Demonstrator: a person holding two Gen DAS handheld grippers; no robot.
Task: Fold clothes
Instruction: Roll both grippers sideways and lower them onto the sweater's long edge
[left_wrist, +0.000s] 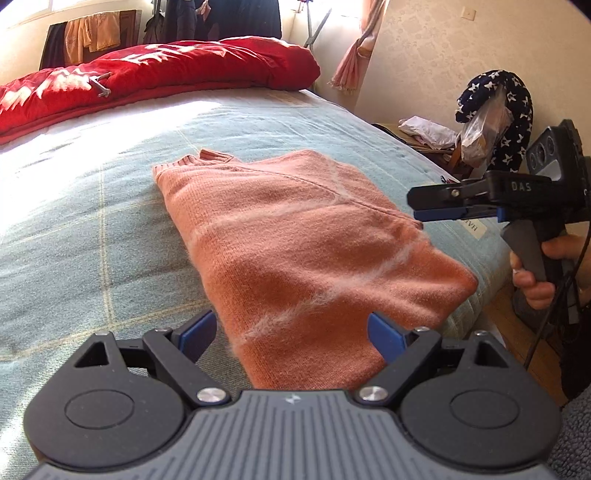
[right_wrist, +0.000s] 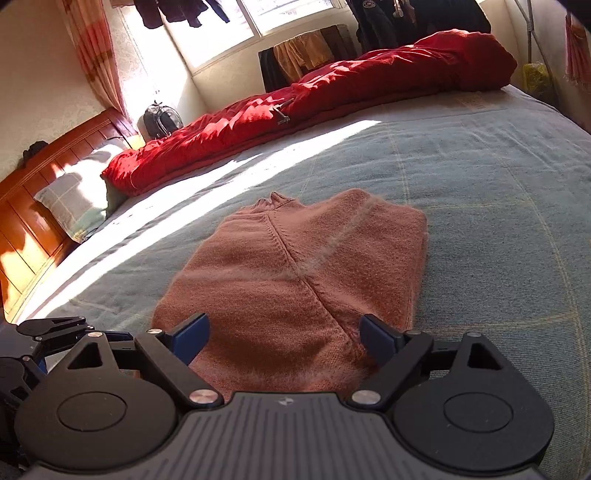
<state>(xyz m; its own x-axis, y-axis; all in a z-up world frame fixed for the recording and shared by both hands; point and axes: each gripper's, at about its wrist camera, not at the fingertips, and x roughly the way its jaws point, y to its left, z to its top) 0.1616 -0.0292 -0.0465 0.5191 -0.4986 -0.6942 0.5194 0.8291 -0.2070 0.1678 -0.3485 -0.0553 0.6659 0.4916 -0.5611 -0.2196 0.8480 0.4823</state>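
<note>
Your left gripper (left_wrist: 291, 332) is hovering with its blue-padded fingers spread wide, holding nothing, right over the near end of the salmon sweater (left_wrist: 295, 236). From the left wrist view, that sweater is lying folded into a long, flat shape on the pale blue-green bedspread (left_wrist: 92, 229), with its ribbed collar pointing away from you and its near end reaching close to the edge of the bed. To the right, your right gripper (left_wrist: 417, 205) is showing side-on, just beside the sweater's right edge; its fingers are overlapping at this angle, so this view is not telling whether they are apart. Your hand (left_wrist: 535, 273) is wrapping around its grey handle. A red quilt (left_wrist: 166, 70) is lying bunched along the far side of the bed.

From the right wrist view, your right gripper (right_wrist: 284, 338) is sitting with its fingers spread wide and nothing between them, just above the sweater's (right_wrist: 295, 266) near end. The sweater is lying lengthwise ahead, a seam running down its middle. Part of the left gripper (right_wrist: 51, 326) is peeking in at the lower left. A wooden headboard (right_wrist: 33, 206) and pillow (right_wrist: 74, 195) are standing far left.
</note>
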